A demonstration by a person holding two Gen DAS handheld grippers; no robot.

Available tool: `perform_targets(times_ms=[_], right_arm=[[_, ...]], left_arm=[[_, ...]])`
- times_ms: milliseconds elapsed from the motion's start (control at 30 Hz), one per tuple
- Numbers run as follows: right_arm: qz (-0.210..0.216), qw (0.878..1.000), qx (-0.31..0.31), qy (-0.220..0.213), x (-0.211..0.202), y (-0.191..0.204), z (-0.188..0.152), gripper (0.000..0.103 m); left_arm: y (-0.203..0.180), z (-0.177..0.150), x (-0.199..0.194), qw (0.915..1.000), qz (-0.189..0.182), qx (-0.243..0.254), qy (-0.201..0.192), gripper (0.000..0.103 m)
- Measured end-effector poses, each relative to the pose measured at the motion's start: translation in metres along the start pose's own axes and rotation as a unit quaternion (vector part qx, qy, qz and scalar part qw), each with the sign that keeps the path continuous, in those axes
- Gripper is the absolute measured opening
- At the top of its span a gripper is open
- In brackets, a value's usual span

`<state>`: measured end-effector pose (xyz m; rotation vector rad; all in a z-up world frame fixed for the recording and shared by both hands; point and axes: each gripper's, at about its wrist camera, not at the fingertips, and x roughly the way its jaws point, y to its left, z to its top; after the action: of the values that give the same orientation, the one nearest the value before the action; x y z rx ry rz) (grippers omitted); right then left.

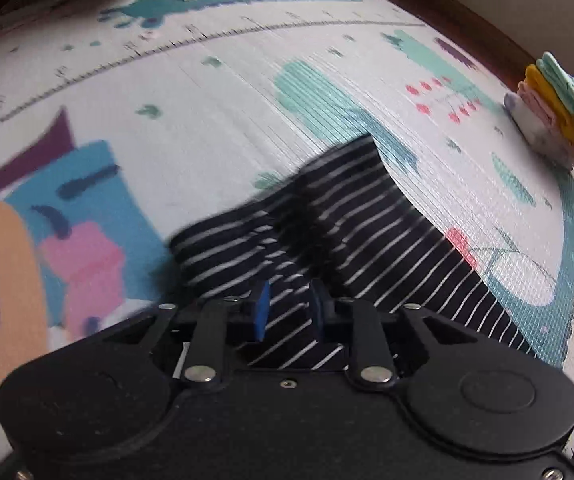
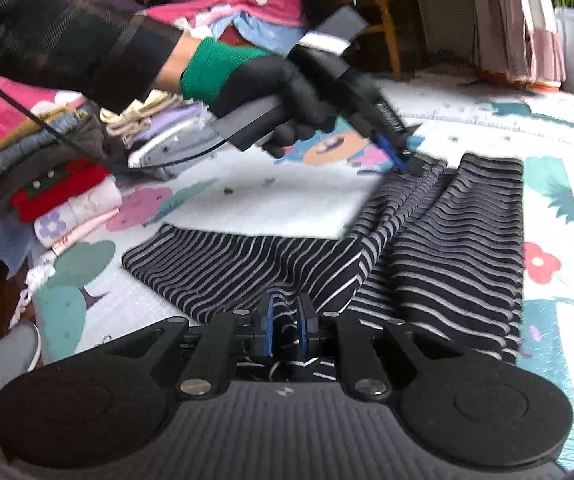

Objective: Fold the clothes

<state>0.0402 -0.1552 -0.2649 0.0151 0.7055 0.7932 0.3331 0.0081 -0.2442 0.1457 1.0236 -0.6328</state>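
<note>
on the printed play mat [image 2: 247,200] lies the striped garment [image 2: 447,248], soft and limp; both the left gripper [image 1: 287,308] and right gripper [image 2: 285,324] are clamped on its near and far edges, best held there.

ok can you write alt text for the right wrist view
The right tool pinches the near edge of black striped pants spread on a cartoon mat, while a gloved hand holds the left tool on the far leg end. Folded clothes are stacked at the left.
</note>
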Motion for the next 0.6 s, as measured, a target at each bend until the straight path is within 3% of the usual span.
perform_targets(times_ms=[100,233,367,467,500,567,600], right_arm=[[-0.006,0.998,0.045,0.046,0.014,-0.013,-0.010,0.015],[-0.011,0.996,0.078,0.044,0.007,-0.022,-0.017,0.014],[-0.012,0.995,0.084,0.043,0.005,-0.022,-0.015,0.014],[-0.015,0.996,0.079,0.044,0.004,-0.021,-0.015,0.014],[-0.016,0.996,0.078,0.045,0.004,-0.021,-0.016,0.014],[-0.017,0.995,0.082,0.047,0.005,-0.021,-0.017,0.015],[-0.018,0.995,0.083,0.048,0.005,-0.021,-0.018,0.015]], left_arm=[[-0.011,-0.003,0.014,0.9998,0.002,0.017,-0.002,0.024],[-0.012,0.003,-0.010,0.9991,-0.031,0.026,-0.008,0.024],[-0.008,-0.014,-0.032,0.9964,-0.042,0.067,0.031,0.024],[-0.001,-0.041,-0.043,0.9925,-0.031,0.081,0.086,0.026],[0.005,-0.051,-0.052,0.9902,-0.027,0.089,0.104,0.028],[0.024,-0.072,-0.073,0.9853,-0.020,0.097,0.139,0.048],[0.038,-0.085,-0.084,0.9835,-0.011,0.085,0.159,0.048]])
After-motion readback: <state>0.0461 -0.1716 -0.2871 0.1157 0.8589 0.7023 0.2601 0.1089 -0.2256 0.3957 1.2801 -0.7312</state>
